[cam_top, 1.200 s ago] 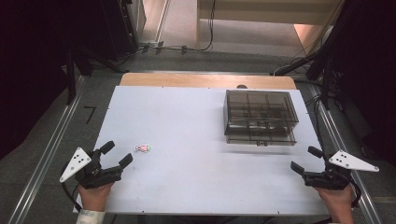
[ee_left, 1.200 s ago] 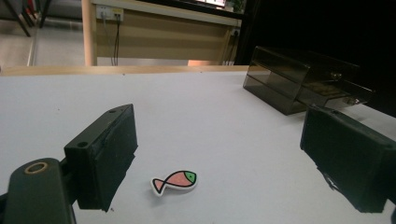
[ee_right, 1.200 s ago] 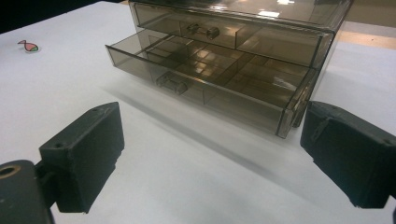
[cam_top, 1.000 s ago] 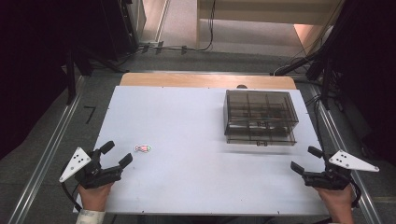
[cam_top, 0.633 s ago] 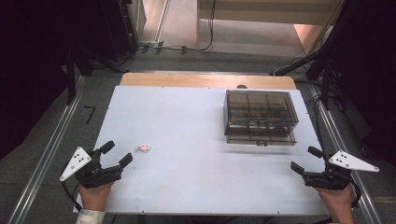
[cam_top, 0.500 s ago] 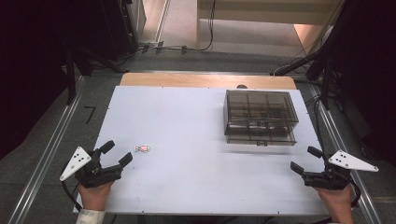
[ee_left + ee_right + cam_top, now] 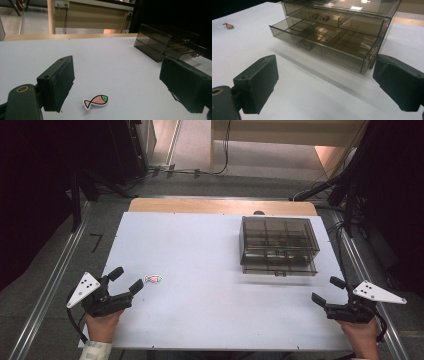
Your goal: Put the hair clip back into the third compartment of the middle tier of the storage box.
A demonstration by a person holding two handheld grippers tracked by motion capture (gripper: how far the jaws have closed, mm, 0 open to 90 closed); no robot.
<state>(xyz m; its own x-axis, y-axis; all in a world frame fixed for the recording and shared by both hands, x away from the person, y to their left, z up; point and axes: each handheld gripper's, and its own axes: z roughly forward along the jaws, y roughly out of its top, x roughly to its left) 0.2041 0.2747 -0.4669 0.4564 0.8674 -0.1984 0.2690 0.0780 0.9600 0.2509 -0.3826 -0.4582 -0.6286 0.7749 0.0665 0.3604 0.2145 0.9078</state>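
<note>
Lying untouched near the table's [image 7: 210,320] left edge, the fish sticker [image 7: 96,101] awaits the wide-open left gripper [image 7: 125,281]; the open right gripper [image 7: 327,290] faces the drawer box [image 7: 278,245], lower drawer [image 7: 322,45] out.

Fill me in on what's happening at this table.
A person holds a tool in each hand at the near edge of a white table. The left tool, open, points at a small fish sticker lying flat just ahead of it. The right tool, also open, faces a smoky plastic drawer box whose bottom drawer is pulled out. Nothing is gripped.
</note>
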